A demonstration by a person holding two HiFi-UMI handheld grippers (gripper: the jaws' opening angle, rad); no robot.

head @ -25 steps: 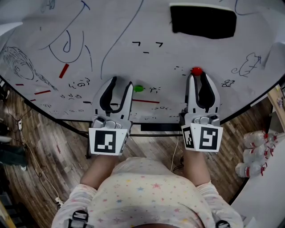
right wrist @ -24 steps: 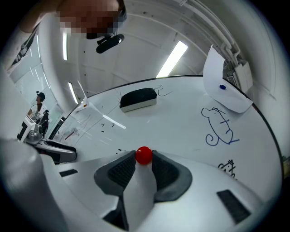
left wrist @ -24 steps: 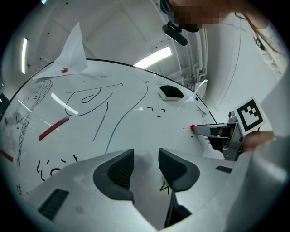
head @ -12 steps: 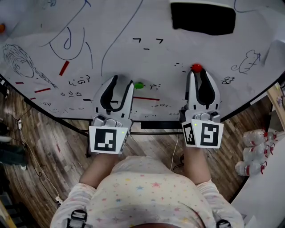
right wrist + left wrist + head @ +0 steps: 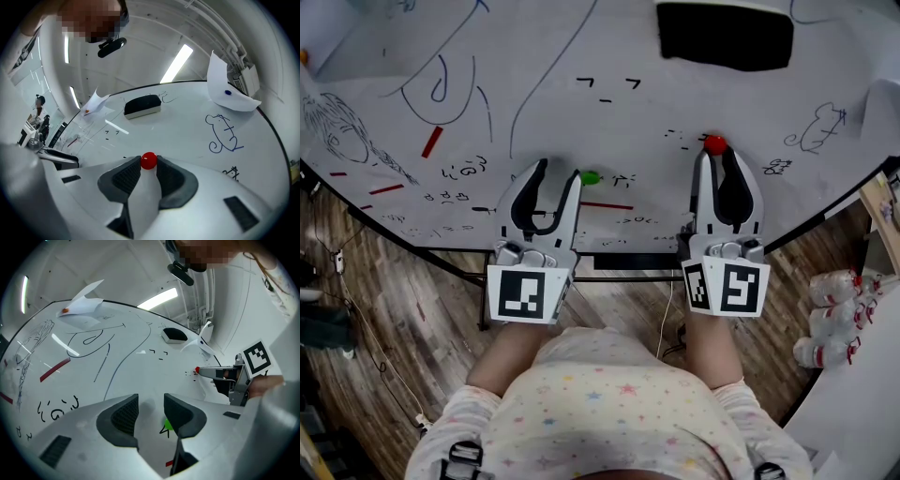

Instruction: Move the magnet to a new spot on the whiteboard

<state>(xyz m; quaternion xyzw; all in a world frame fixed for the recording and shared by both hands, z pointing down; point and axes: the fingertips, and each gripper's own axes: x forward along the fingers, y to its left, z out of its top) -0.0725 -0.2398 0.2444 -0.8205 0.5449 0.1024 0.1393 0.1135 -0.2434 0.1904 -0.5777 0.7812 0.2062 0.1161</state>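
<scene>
Right claw (image 5: 149,165) is closed narrow on the red magnet (image 5: 149,160), w/ the round head pinched only at the very tips of both pads. The magnet seems to sit on the whiteboard (image 5: 581,56), in the right part, between the black eraser (image 5: 727,37) and the board's near edge. Left claw (image 5: 151,401) is open approx. half, w/ nothing between its jaws. A green magnet (image 5: 167,424) lies on the board just beside its right jaw.

Risks, as I judge:
- Grip is at the tips only and the head is round + smooth, so it may pop out when pulled against the magnetic force, esp. if the pull goes sideways and not straight off the board.
- If the magnet is slid instead of lifted, it can smear the marker lines nearby.
- W/ too weak a squeeze it may snap back to the board at a wrong place.
- Left claw is very near the green magnet, so a careless move there may knock it.
</scene>
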